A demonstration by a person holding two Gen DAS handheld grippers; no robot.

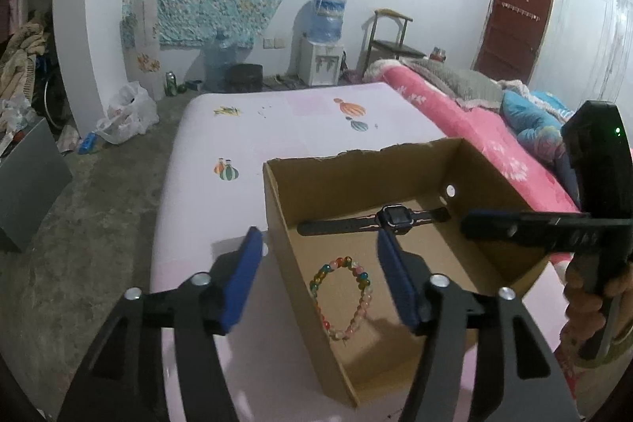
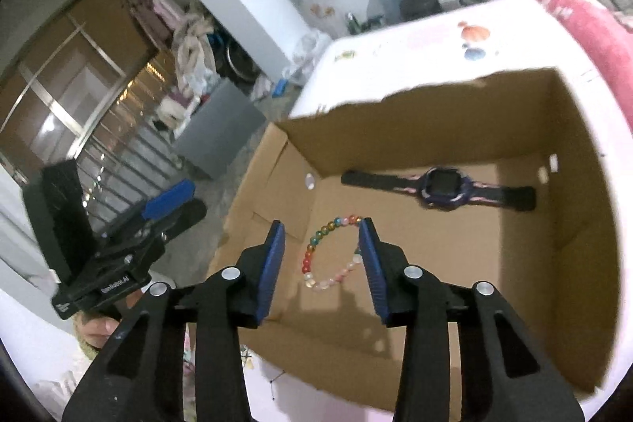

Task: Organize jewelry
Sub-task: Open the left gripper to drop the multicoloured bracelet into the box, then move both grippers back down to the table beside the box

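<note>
Bracelet point(image 2: 336, 252) of colored beads lies flat on the floor of the cardboard box point(image 2: 585, 263), near a dark watch point(image 2: 441, 186). Left gripper point(image 1: 320, 277) and right gripper point(image 2: 322, 269) both hang open above, holding nothing.

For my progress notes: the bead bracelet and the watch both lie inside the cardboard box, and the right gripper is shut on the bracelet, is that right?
Not quite. The bead bracelet and the watch do lie inside the cardboard box, but the right gripper is not shut on the bracelet: its jaws stand open above it, pressing on nothing. The right wrist view shows this.
</note>
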